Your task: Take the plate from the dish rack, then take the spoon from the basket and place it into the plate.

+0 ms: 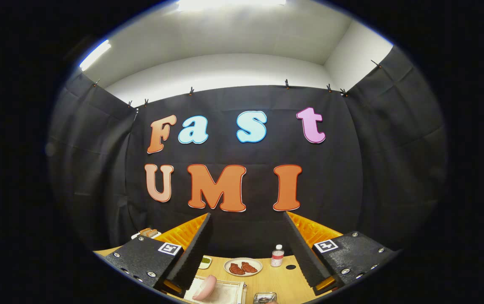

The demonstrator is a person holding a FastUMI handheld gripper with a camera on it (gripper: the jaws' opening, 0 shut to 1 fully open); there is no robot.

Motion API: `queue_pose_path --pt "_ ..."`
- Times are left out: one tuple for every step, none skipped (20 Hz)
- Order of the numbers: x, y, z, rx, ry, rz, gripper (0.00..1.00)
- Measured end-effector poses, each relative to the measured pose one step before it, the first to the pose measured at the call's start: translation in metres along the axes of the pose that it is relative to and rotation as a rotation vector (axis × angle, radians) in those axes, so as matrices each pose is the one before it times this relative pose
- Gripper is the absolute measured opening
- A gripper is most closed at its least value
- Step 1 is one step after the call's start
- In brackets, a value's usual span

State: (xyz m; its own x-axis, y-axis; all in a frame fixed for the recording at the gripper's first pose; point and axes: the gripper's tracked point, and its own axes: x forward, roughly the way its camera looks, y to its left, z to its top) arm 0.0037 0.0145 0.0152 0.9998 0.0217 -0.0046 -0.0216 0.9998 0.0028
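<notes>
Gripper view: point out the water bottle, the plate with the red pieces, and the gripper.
water bottle (277, 256), gripper view, on its body.
plate (243, 262), gripper view, on its far rim.
gripper (248, 240), gripper view, midway between the open jaws.

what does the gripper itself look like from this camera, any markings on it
The gripper shows as two wedge-shaped fingers, wide apart, with ribbed inner faces and orange ridged backing behind them. Each sits on a dark speckled block fastened with silver screws. A square black-and-white tag marks the top of each block, the other tag mirroring it. No cables are visible.
</notes>
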Motion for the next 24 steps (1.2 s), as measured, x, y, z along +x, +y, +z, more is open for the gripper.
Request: queue_pose_path --pt "-0.00111 0.00183 0.00242 -0.00388 -0.00721 0.00248 0.98" --pt "-0.00058 0.00185 0.0006 -0.0006 0.00007 0.00241 0.98" --pt "0.00032 0.00198 -0.0015 0.00051 0.0063 0.00241 0.98" --pt "0.00119 0.00204 -0.00239 -0.00194 0.01003 0.00316 0.98" --pt "0.00028 0.00175 -0.00333 -0.00251 0.01067 0.00491 0.98" --pt "0.00035 0.00082 -0.0031 -0.00026 0.01398 0.00262 0.98" --pt "0.00096 0.00155 -0.00501 0.00091 0.02014 0.00451 0.98" --pt "0.00093 0.00219 -0.00682 0.00142 0.02301 0.00477 0.98" --pt "0.00197 0.00224 -0.00693 0.00196 0.02758 0.00505 0.98" --pt "0.0014 0.00208 -0.00886 0.00406 0.03237 0.00809 0.98" --pt "0.00272 0.00315 -0.00855 0.00582 0.03729 0.00912 0.98" --pt "0.0034 0.00336 -0.01054 0.00786 0.03985 0.00758 0.98" --pt "0.00203 0.00289 -0.00947 0.00673 0.04074 0.00845 0.98" --pt "0.00424 0.00407 -0.00924 0.00792 0.03378 0.00951 0.98" --pt "0.00482 0.00439 -0.0091 0.00796 0.03769 0.00913 0.98" --pt "0.00458 0.00306 -0.01191 0.0107 0.03779 0.01166 0.98" --pt "0.00554 0.00413 -0.01001 0.01313 0.04408 0.0134 0.99" --pt "0.00633 0.00575 -0.01402 0.01169 0.05092 0.01527 0.99" --pt "0.00679 0.00406 -0.01196 0.00798 0.05121 0.01205 0.99" --pt "0.00631 0.00379 -0.01391 -0.00065 0.05993 0.00902 0.98" --pt "0.00691 0.00292 -0.01038 -0.00463 0.05416 0.00508 0.99" --pt "0.00941 0.00178 -0.01241 -0.00581 0.05928 -0.00268 0.99" --pt "0.00906 0.00202 -0.00833 -0.00587 0.04949 0.00186 0.98" --pt "0.00703 0.00272 -0.00699 -0.00544 0.0466 0.00181 0.98"
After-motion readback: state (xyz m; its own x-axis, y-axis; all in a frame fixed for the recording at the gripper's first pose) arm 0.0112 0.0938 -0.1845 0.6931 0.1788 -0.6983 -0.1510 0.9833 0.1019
